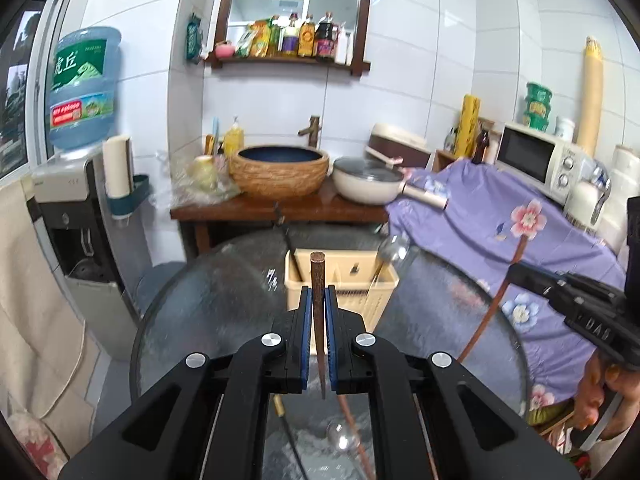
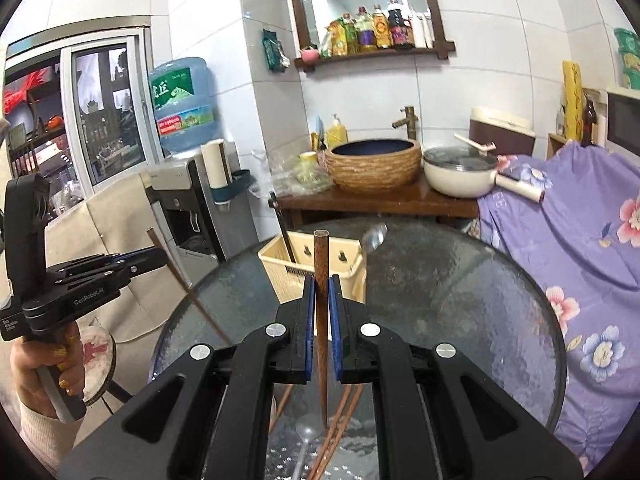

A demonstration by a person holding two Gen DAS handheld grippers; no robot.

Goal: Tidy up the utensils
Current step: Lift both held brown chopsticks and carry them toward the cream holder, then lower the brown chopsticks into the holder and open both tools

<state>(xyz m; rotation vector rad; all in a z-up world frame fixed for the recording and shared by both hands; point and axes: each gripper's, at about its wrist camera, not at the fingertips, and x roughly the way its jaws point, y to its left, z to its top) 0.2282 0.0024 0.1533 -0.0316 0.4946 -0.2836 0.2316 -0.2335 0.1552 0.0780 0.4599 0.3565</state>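
White wall tiles back a small kitchen corner where a round glass table (image 1: 208, 300) stands in front of a wooden counter with a woven basin (image 1: 279, 170) and a cream pan (image 1: 366, 184). At the table's twelve o'clock edge sits a cream utensil basket (image 1: 372, 296), a dark-handled utensil leaning in its left compartment and a clear spoon (image 1: 394, 249) rising from its right side. Seen from its own camera, the left gripper (image 1: 318, 302) is clamped on a brown wooden chopstick (image 1: 317, 280), blunt end up. The right gripper (image 2: 321, 292) is likewise closed on a second chopstick (image 2: 321, 264), also upright between its blue pads. Both are held above the glass, at six o'clock from the basket. More chopsticks (image 2: 340, 432) and a clear spoon (image 2: 306, 434) lie on the glass beneath the grippers.
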